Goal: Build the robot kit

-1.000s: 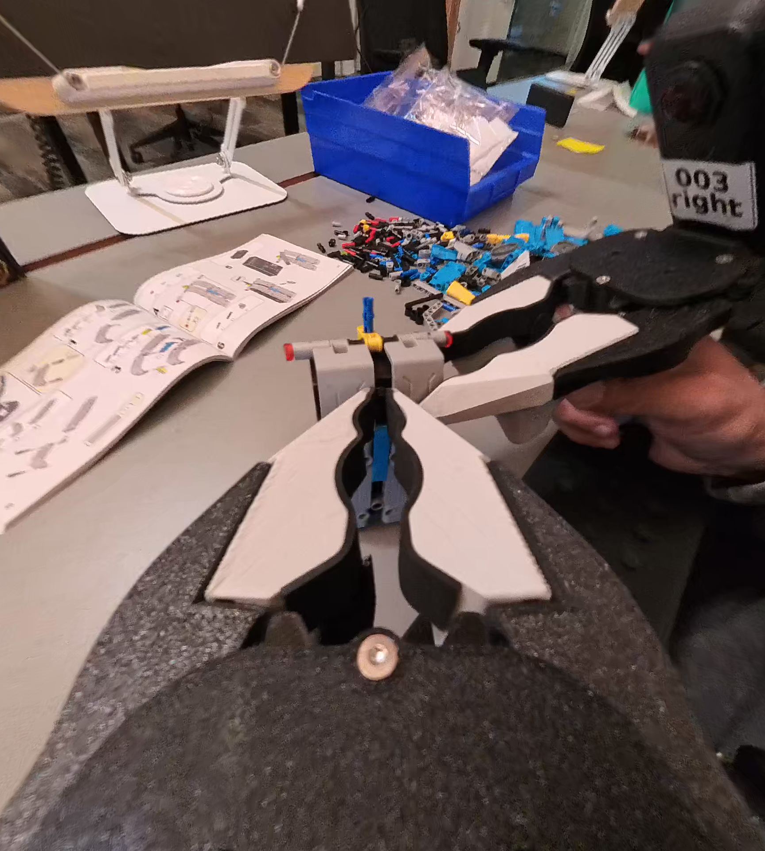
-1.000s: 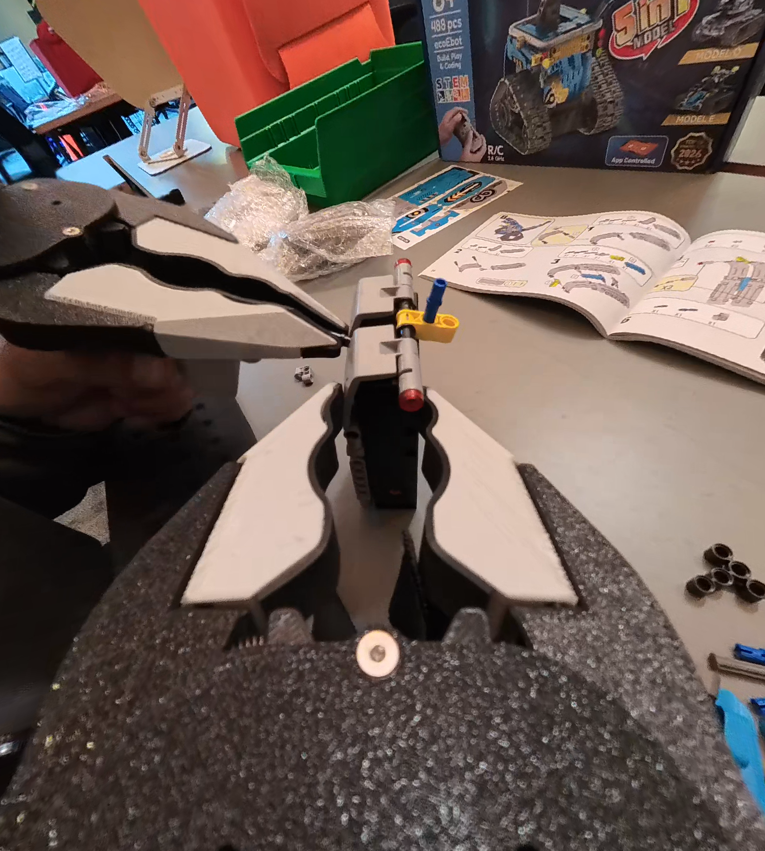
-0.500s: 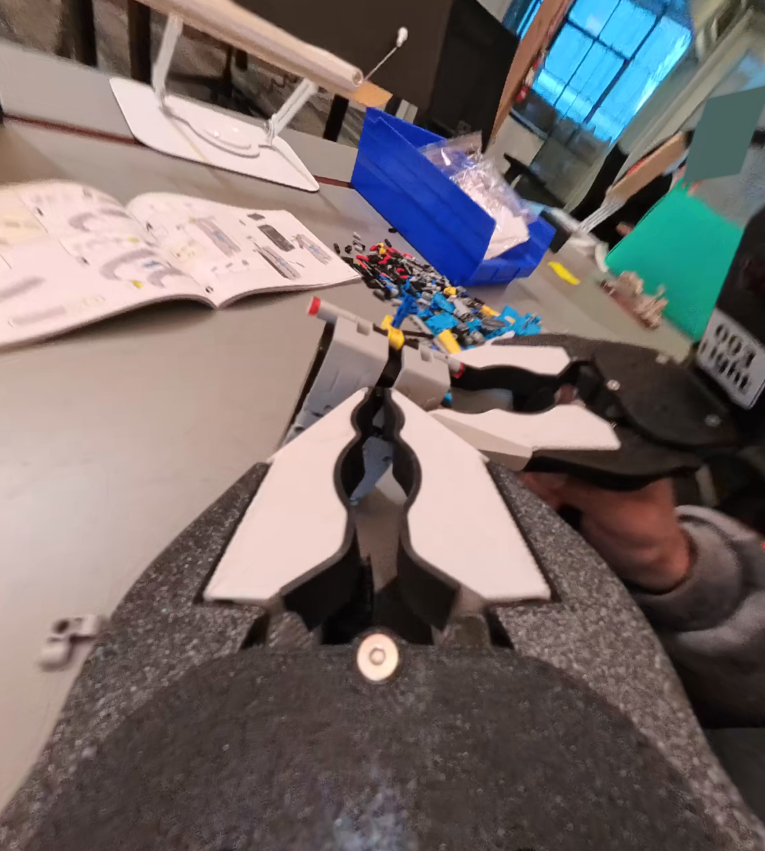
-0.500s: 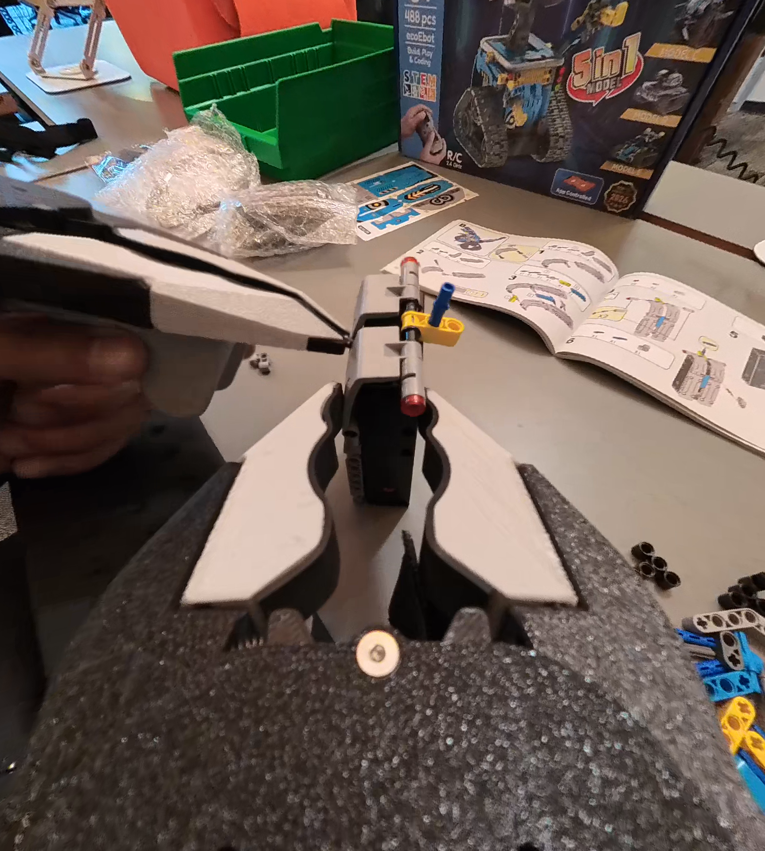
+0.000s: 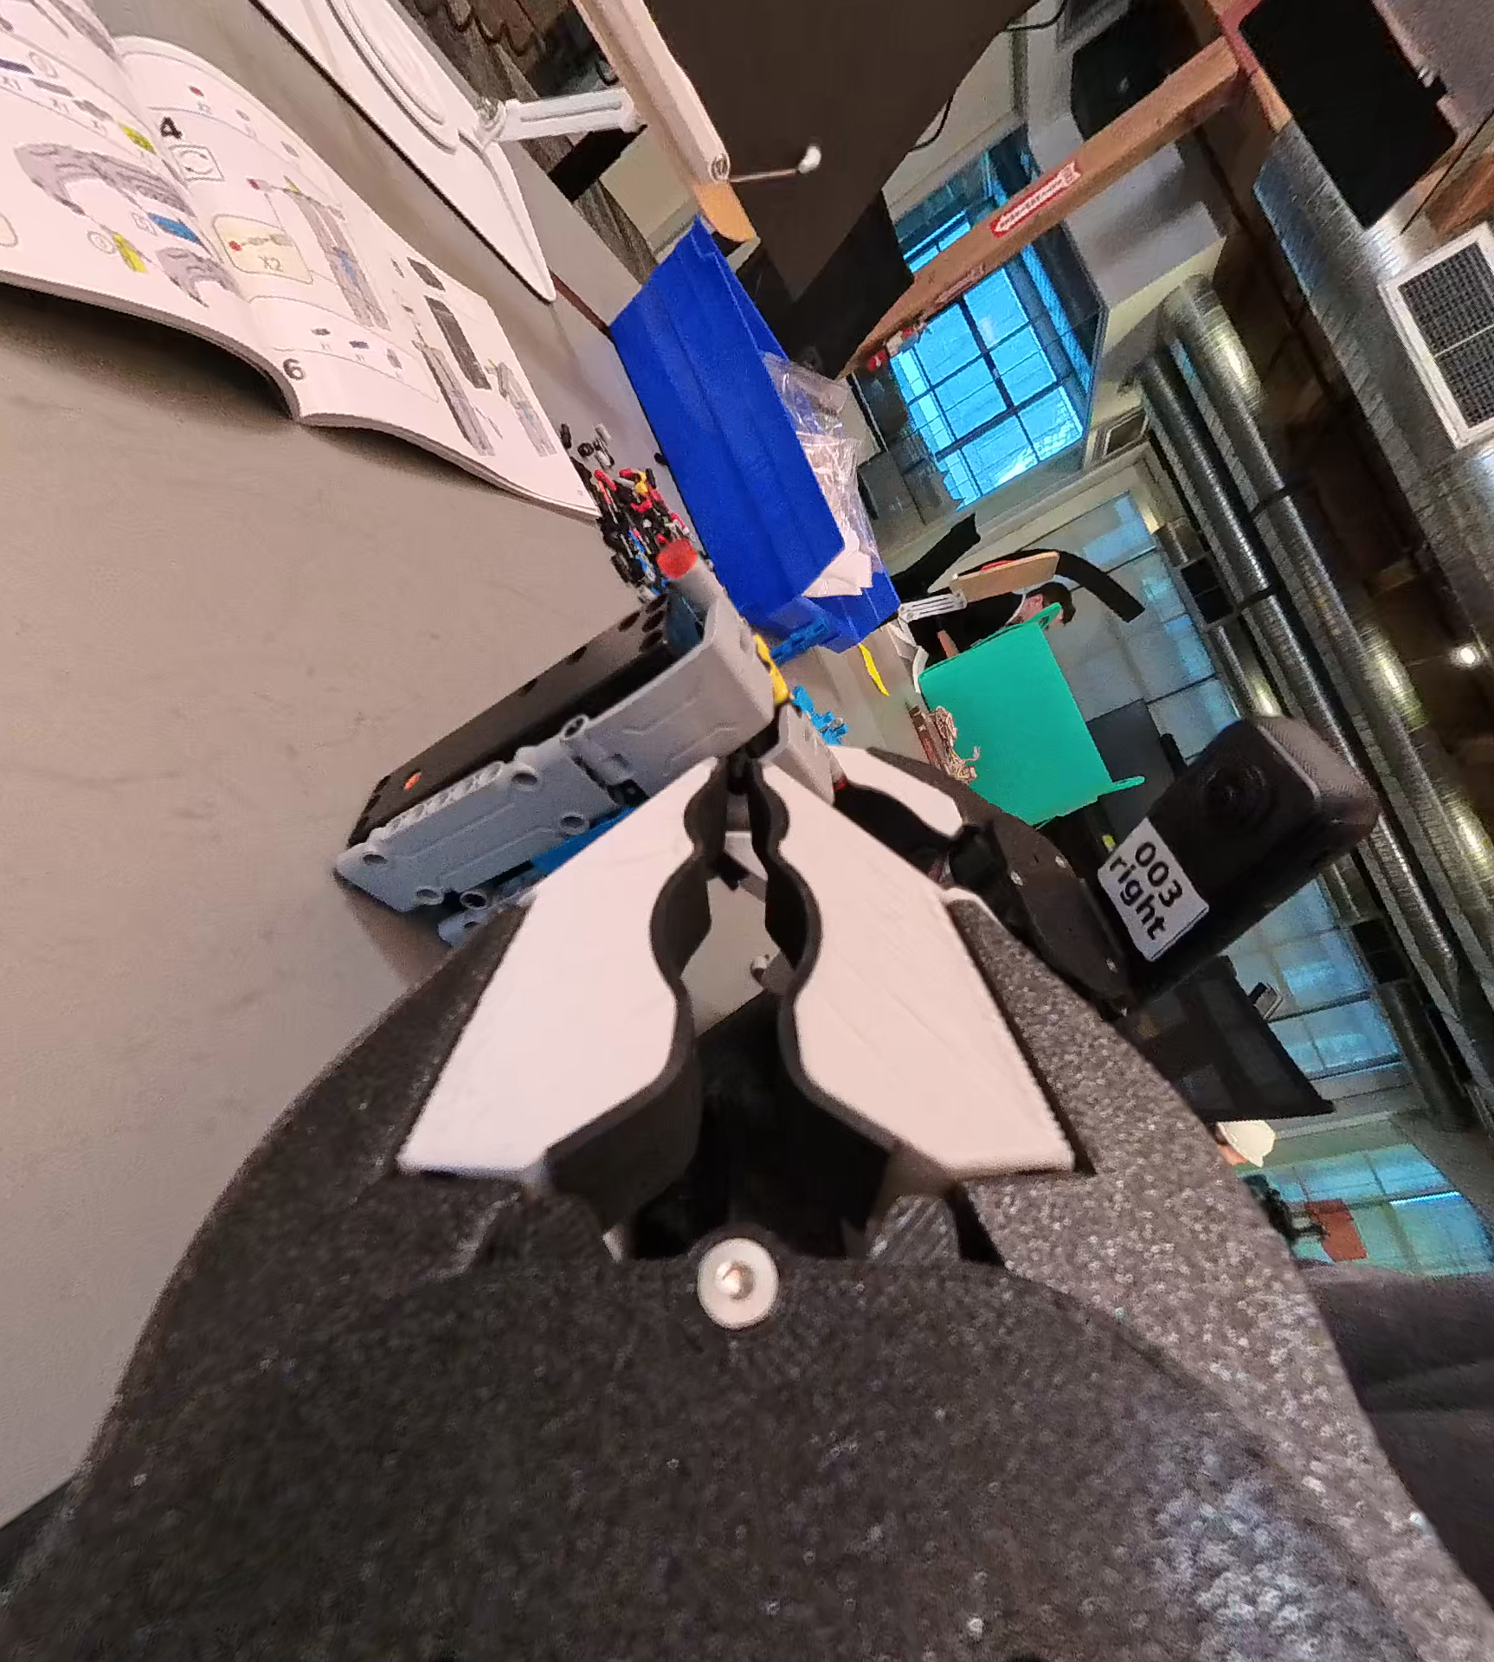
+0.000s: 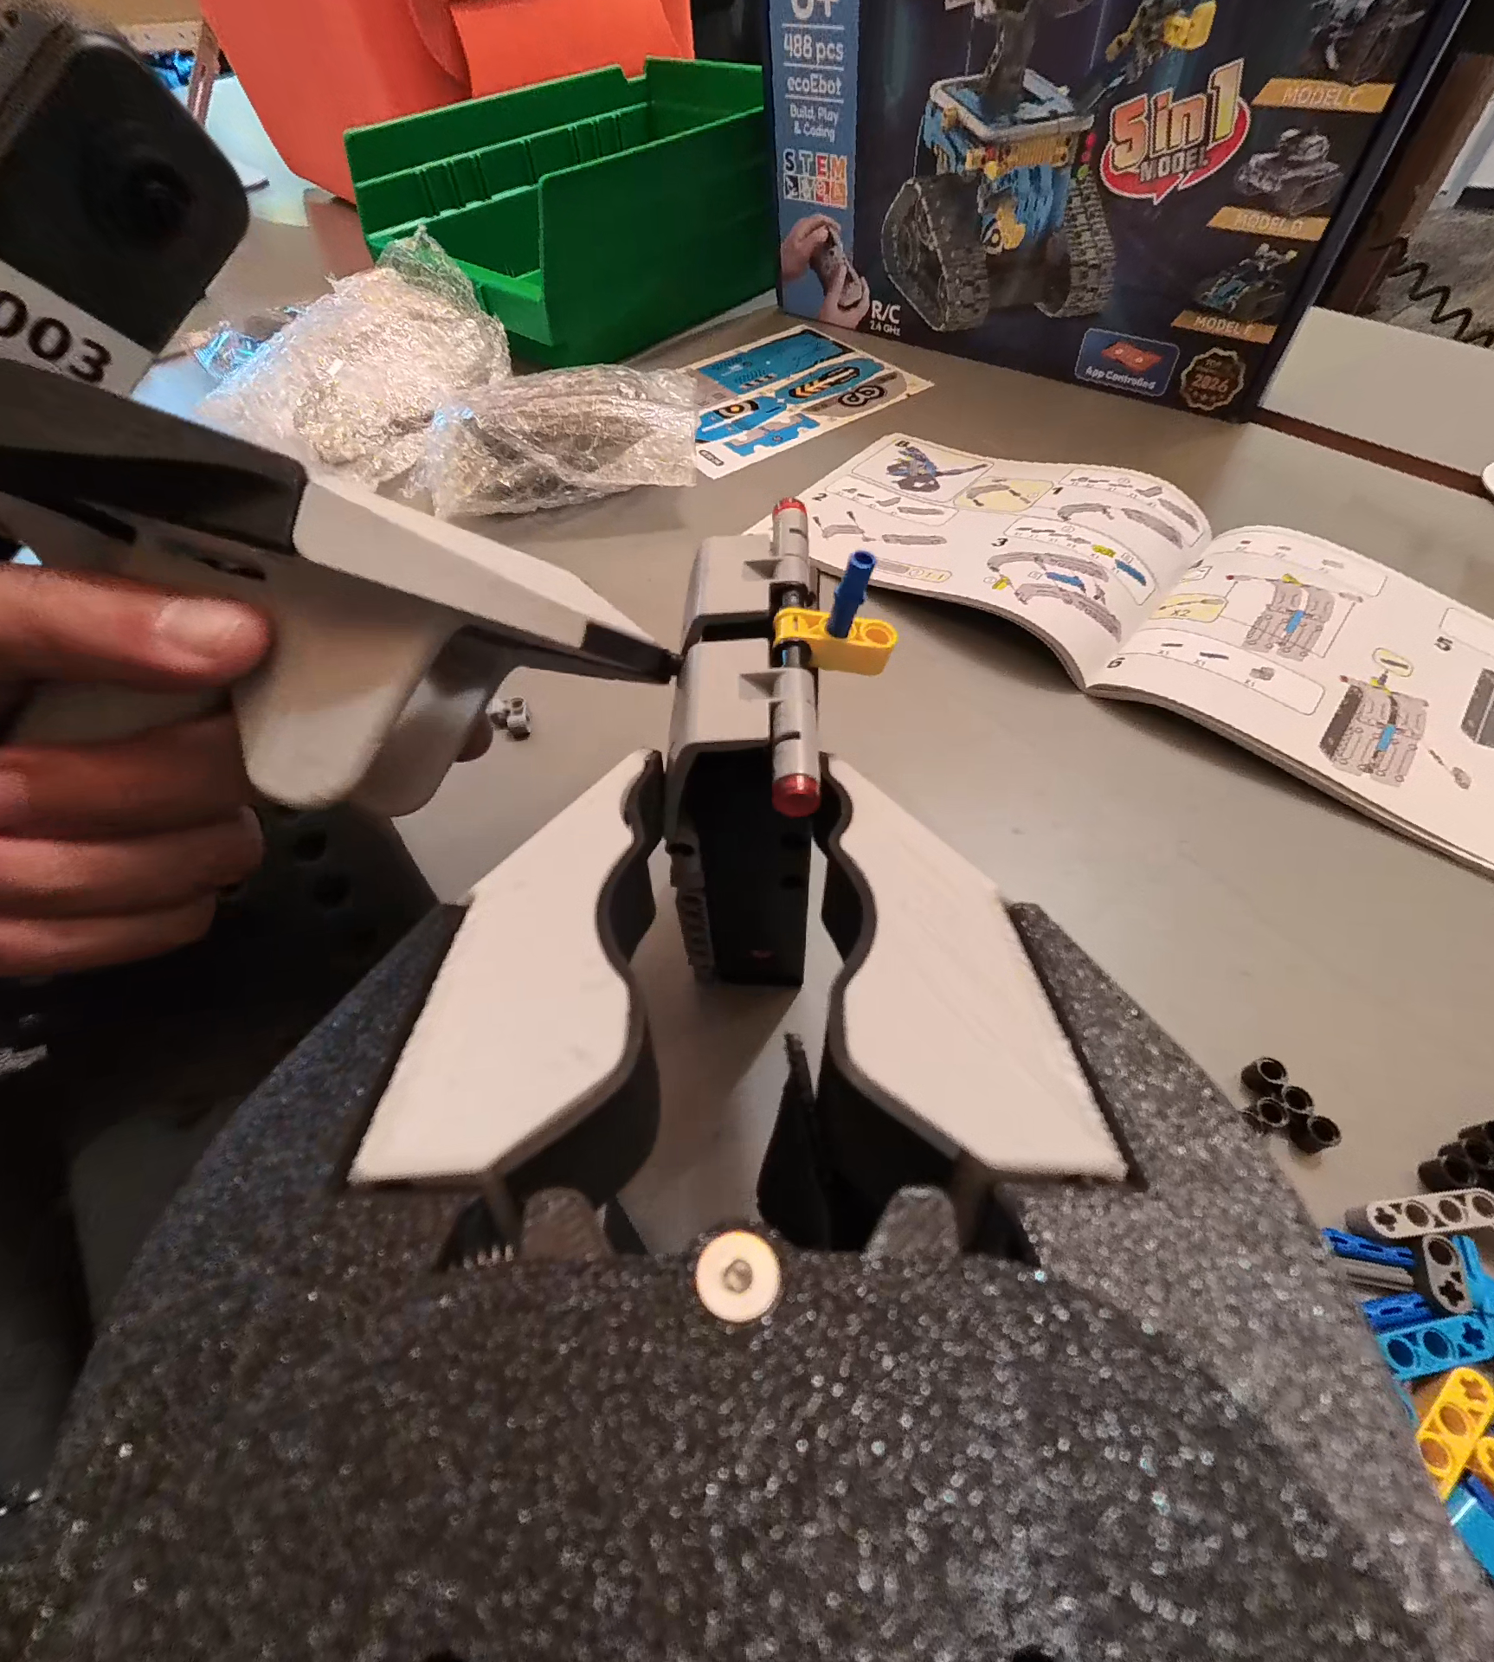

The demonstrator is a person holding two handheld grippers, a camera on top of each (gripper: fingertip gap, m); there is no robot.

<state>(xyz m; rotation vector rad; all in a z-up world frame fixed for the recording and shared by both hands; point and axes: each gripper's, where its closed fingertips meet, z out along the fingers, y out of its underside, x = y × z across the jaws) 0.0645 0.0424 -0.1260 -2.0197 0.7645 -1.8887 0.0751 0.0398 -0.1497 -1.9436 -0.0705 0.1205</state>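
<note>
My right gripper (image 6: 739, 809) is clamped on the black block at the lower end of the brick assembly (image 6: 748, 719), holding it above the table (image 6: 1085, 854), in front of the open instruction booklet (image 6: 1175, 629). My left gripper (image 5: 748, 782) is pressed together with its tips at the gap between the assembly's two grey panels; whether it pinches a thin part there I cannot tell. A grey axle with red caps (image 6: 793, 647) runs along the panels, carrying a yellow connector (image 6: 842, 634) with a blue pin (image 6: 851, 594) standing up from it.

I judge the assembly light, stiff and smooth-sided, so it could slip or pop apart at the press-fit joints. The black block looks the safest hold; the axle and pin look easy to dislodge.

Loose bricks (image 6: 1463, 1304) lie near the table's right edge, a green bin (image 6: 599, 207) and crumpled plastic bags (image 6: 456, 405) farther back.
</note>
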